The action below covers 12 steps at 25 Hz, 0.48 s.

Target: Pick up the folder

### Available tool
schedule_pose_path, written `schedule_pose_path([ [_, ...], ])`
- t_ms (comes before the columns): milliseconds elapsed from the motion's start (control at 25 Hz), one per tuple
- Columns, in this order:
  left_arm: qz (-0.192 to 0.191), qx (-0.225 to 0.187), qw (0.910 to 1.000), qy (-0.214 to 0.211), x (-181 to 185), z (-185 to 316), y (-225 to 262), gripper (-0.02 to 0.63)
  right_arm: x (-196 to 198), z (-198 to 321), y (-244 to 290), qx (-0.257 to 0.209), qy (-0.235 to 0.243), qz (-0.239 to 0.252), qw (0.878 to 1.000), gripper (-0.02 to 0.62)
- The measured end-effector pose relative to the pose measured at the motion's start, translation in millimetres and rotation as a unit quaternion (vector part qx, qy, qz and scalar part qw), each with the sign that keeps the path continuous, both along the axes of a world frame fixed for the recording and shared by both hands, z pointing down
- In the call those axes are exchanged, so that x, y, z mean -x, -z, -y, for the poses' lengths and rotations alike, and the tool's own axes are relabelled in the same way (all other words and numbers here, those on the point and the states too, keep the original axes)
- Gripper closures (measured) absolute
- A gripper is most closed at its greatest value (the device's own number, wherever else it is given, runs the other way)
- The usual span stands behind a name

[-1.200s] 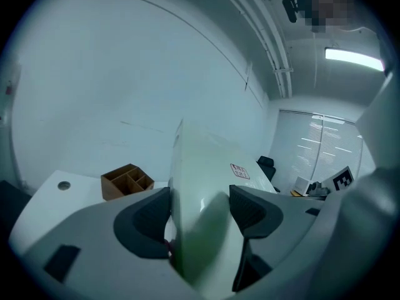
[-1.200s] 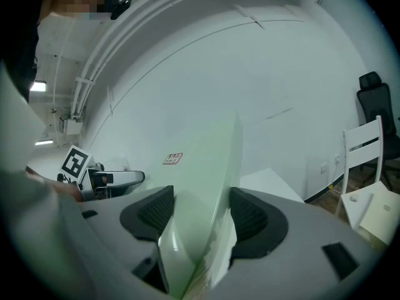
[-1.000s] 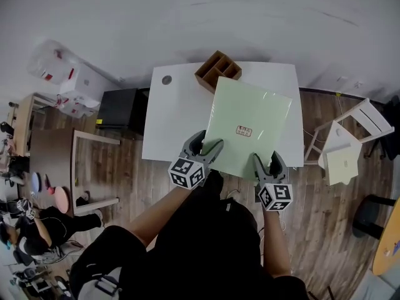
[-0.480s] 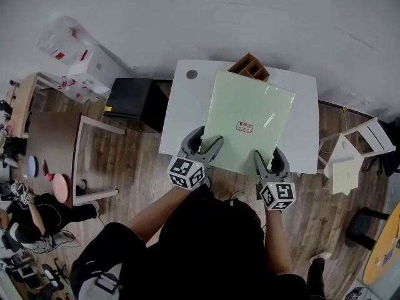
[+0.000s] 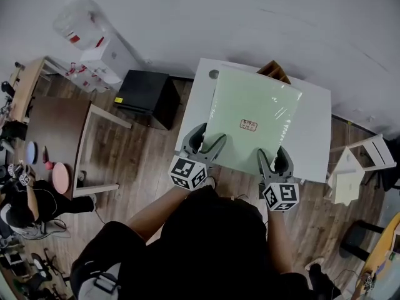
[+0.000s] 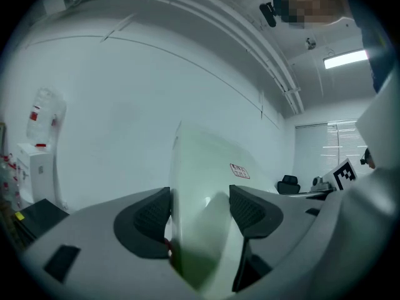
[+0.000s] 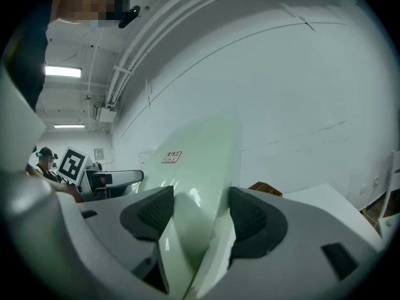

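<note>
A pale green folder with a small label is held up in the air above the white table. My left gripper is shut on its near left edge, and my right gripper is shut on its near right edge. In the left gripper view the folder rises edge-on between the two dark pads. The right gripper view shows the folder clamped the same way, its label facing left.
A brown wooden divided box sits at the table's far edge, partly hidden by the folder. A black cabinet stands left of the table, a white chair at the right. A wooden desk frame and a seated person are at far left.
The folder stays gripped at both near corners while the view has shifted: the table and box now lie further right and further up, and the folder covers more of the box.
</note>
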<state>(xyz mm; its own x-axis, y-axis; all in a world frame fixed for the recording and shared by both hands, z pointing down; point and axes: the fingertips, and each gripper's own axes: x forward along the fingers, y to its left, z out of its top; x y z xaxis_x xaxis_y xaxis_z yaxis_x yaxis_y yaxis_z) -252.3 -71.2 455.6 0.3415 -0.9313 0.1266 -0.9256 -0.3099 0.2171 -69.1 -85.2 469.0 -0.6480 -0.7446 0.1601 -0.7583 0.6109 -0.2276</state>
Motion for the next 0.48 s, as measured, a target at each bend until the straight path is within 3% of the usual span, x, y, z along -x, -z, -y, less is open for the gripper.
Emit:
schedule_pose_path([
  [480,-0.013,-0.007,0.9997,0.017,46,-19,-7,0.302,47,-14,1,-0.013,0.011,-0.017,1.000,0.302],
])
